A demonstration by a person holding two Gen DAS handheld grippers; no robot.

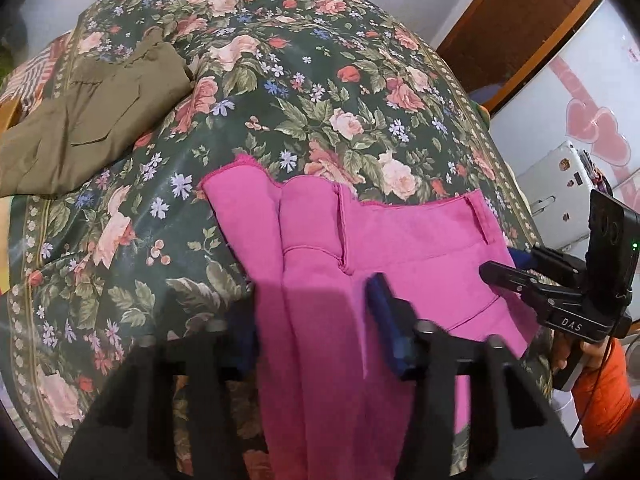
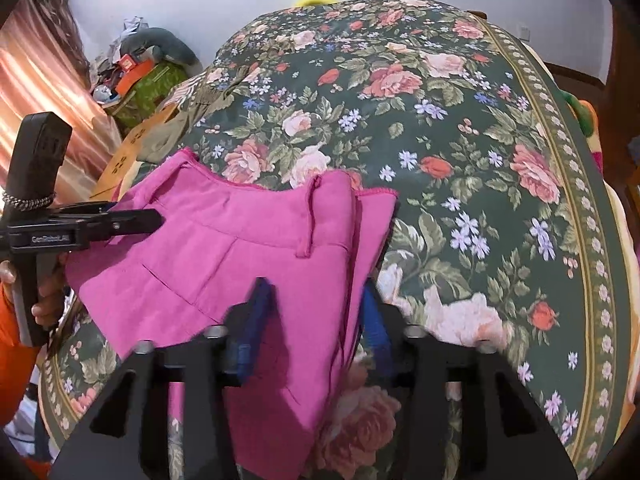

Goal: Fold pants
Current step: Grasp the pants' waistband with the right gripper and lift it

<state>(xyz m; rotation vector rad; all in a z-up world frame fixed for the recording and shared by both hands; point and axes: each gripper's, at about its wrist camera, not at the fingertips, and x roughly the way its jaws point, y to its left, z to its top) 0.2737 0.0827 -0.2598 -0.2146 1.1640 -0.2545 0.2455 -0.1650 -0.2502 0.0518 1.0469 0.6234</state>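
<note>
Pink pants (image 1: 420, 248) lie on a dark floral bedspread (image 1: 320, 80), waistband towards the far side. My left gripper (image 1: 316, 326) straddles their left part, blue pads apart with loose pink cloth filling the gap. It also appears at the left of the right wrist view, where the left gripper (image 2: 158, 218) reaches over the pants' left edge. My right gripper (image 2: 314, 314) straddles the right part of the pants (image 2: 224, 240) near a belt loop, jaws apart with cloth between them. The left wrist view has the right gripper (image 1: 486, 272) side-on at the pants' right edge.
A folded olive garment (image 1: 92, 108) lies at the bedspread's far left. A white sewing machine (image 1: 560, 184) stands beyond the right edge. An orange sleeve (image 1: 604, 392) holds the right gripper. Clutter (image 2: 144, 76) and a cardboard box (image 2: 124, 156) sit beside the bed's left side.
</note>
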